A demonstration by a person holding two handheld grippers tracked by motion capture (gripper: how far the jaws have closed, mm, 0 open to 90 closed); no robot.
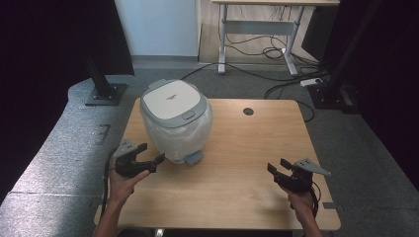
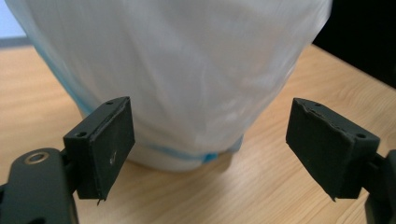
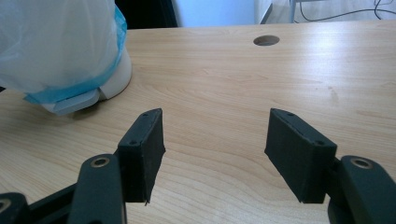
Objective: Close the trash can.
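A small white pedal bin [image 1: 176, 121] with a grey-rimmed lid stands on the wooden table [image 1: 247, 163], left of centre. A translucent plastic bag [image 2: 187, 70] with a blue hem hangs over its body. Its grey foot pedal [image 1: 193, 158] points toward the person. My left gripper [image 1: 150, 157] is open just left of the bin's base, jaws aimed at the bag [image 3: 56, 42], with nothing between them. My right gripper [image 1: 277, 166] is open over bare table at the front right, well apart from the bin.
A round cable hole [image 1: 248, 111] sits near the table's far edge. Beyond the table are a grey carpeted floor, a desk frame [image 1: 257, 34] with loose cables, and a black stand base [image 1: 104, 94] at the far left.
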